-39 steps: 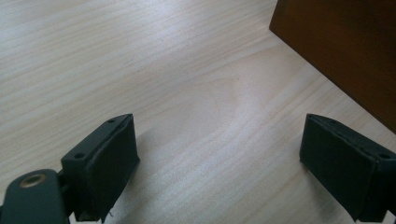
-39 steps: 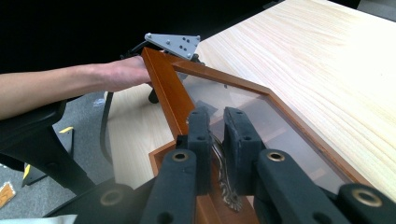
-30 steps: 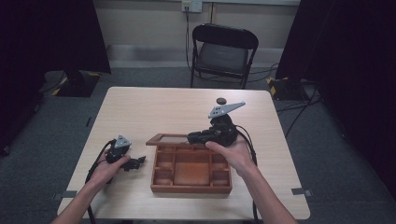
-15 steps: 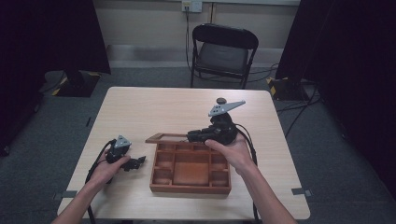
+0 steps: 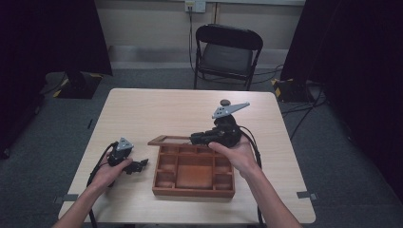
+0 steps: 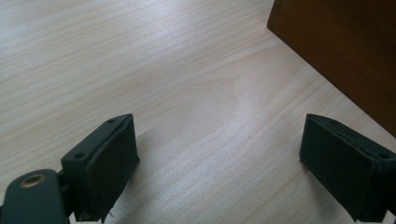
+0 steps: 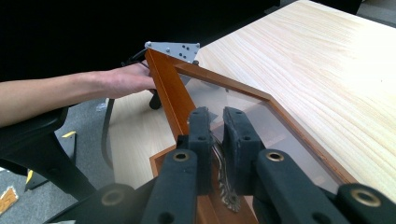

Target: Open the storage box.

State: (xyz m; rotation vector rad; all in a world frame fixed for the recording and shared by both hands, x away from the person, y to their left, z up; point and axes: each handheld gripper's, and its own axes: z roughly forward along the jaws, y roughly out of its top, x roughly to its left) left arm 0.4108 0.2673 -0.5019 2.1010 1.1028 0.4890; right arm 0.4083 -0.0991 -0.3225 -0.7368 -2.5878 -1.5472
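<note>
No text, label, brand, number or sign can be read anywhere in these views.

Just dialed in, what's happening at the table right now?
A person is working on a wooden compartment box on the table. The right gripper is shut on a small metal clasp at the front edge of the box's glass-paned lid, holding it lifted open. The left gripper rests on the table beside the box, jaws open and empty. The compartments look empty as far as the high view shows.
</note>
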